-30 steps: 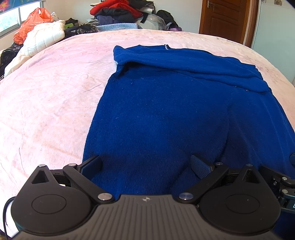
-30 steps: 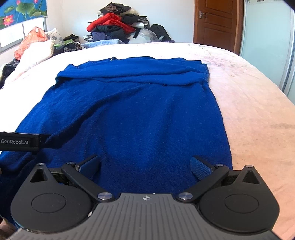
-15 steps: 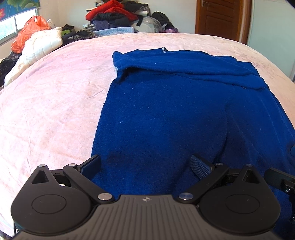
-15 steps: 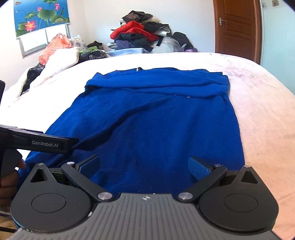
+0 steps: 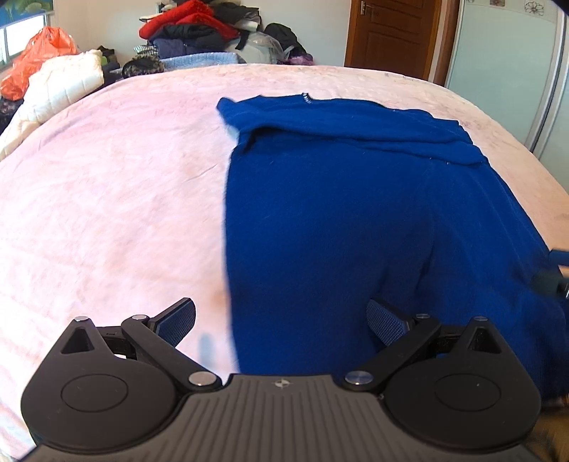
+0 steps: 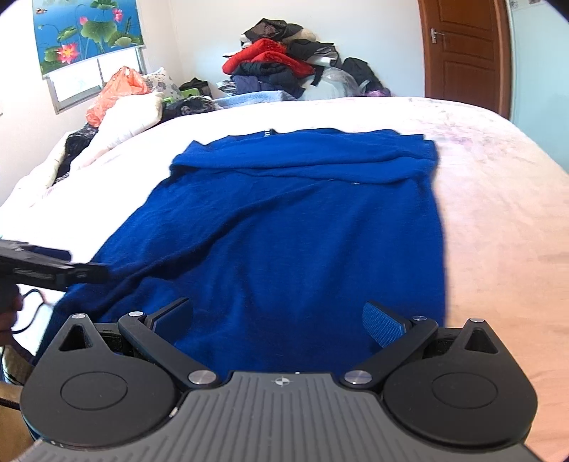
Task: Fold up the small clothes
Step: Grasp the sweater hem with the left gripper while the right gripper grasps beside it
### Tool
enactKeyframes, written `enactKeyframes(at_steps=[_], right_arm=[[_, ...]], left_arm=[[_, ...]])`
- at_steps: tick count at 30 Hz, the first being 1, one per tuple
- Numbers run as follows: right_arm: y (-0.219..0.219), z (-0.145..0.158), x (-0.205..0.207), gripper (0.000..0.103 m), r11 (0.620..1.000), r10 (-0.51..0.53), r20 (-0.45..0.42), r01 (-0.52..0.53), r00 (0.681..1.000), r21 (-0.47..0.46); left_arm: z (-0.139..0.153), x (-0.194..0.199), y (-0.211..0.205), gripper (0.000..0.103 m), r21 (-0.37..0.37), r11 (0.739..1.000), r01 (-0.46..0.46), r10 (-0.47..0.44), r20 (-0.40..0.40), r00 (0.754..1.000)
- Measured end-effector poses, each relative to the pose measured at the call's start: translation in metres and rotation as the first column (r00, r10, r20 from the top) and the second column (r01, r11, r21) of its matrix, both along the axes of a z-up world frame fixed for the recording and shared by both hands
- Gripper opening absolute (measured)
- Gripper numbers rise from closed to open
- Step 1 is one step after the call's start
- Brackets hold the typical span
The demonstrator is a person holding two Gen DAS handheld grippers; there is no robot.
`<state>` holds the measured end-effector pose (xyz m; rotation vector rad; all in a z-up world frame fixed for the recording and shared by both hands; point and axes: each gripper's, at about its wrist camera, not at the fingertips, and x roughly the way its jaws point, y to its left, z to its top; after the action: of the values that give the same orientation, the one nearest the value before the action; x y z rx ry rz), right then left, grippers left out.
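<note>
Left wrist view. The left gripper [image 5: 281, 320] has its jaws spread wide and holds nothing; its left finger [image 5: 176, 318] hangs over the pink bedspread [image 5: 106, 213], its right finger [image 5: 386, 321] over the blue sweater [image 5: 338, 220]. The sweater lies flat on the bed, its left edge running straight away from the camera, and a folded band of cloth crosses its far end. A small neck label [image 5: 305, 98] shows at the far edge. At the right border a blurred part of the right gripper [image 5: 551, 277] sits over the sweater's near right side. Beyond the bed stand a heap of clothes [image 5: 199, 28], a white quilted jacket [image 5: 60, 85], an orange bag [image 5: 39, 60] and a brown door [image 5: 391, 35].

Right wrist view. The right gripper [image 6: 279, 323] is likewise spread apart and empty, both fingers above the near hem of the blue sweater [image 6: 295, 231]. The sweater's right edge runs straight along the bedspread [image 6: 498, 213]; diagonal creases cross its left half. The left gripper [image 6: 53, 272] enters from the left, blurred, at the sweater's near left corner; whether it touches the cloth cannot be told here. A lotus blind [image 6: 85, 32] hangs over the window.
</note>
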<state>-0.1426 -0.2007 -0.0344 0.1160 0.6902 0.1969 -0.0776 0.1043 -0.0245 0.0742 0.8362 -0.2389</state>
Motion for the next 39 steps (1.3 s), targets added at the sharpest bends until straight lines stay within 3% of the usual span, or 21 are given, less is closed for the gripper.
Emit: enactKeyframes(at_steps=[3, 9, 13, 18, 25, 34, 35, 37, 38, 39], right_arm=[[-0.020, 0.003, -0.006, 0.102, 1.000, -0.013, -0.011, 0.014, 1.000, 0.026], [-0.055, 0.008, -0.022, 0.096, 0.999, 0.006, -0.056, -0.004, 0.998, 0.036], [-0.073, 0.006, -0.035, 0.092, 0.998, 0.048, -0.118, -0.045, 0.992, 0.033], [-0.090, 0.001, -0.048, 0.082, 0.995, 0.055, -0.225, -0.034, 0.973, 0.097], [-0.068, -0.004, -0.056, 0.067, 0.977, 0.201, -0.247, -0.175, 0.948, 0.123], [-0.029, -0.006, -0.046, 0.067, 0.933, 0.329, -0.222, -0.280, 0.918, 0.225], [-0.025, -0.005, -0.043, 0.067, 0.928, 0.343, -0.217, -0.294, 0.914, 0.231], [-0.015, -0.006, -0.037, 0.061, 0.920, 0.362, -0.211, -0.311, 0.908, 0.239], [-0.012, -0.006, -0.035, 0.058, 0.919, 0.368, -0.211, -0.319, 0.906, 0.232], [-0.008, -0.006, -0.033, 0.050, 0.920, 0.370, -0.209, -0.325, 0.905, 0.220]], left_arm=[[0.001, -0.006, 0.020, 0.103, -0.019, 1.000, 0.012, -0.012, -0.016, 1.000], [0.006, -0.018, 0.041, 0.103, -0.124, 0.987, 0.102, -0.111, -0.068, 0.991], [0.000, -0.023, 0.038, 0.103, -0.168, 0.972, 0.162, -0.186, -0.133, 0.974], [-0.008, -0.024, 0.039, 0.103, -0.190, 0.970, 0.154, -0.190, -0.189, 0.963], [-0.011, -0.025, 0.036, 0.102, -0.278, 0.945, 0.172, -0.238, -0.225, 0.945], [-0.013, -0.025, 0.018, 0.100, -0.343, 0.921, 0.187, -0.274, -0.225, 0.935], [-0.012, -0.025, 0.016, 0.091, -0.344, 0.921, 0.182, -0.269, -0.224, 0.937], [-0.010, -0.023, 0.011, 0.058, -0.330, 0.926, 0.183, -0.266, -0.227, 0.937], [-0.011, -0.021, 0.008, 0.035, -0.320, 0.930, 0.178, -0.262, -0.243, 0.934], [-0.011, -0.020, 0.008, 0.027, -0.305, 0.937, 0.168, -0.248, -0.247, 0.937]])
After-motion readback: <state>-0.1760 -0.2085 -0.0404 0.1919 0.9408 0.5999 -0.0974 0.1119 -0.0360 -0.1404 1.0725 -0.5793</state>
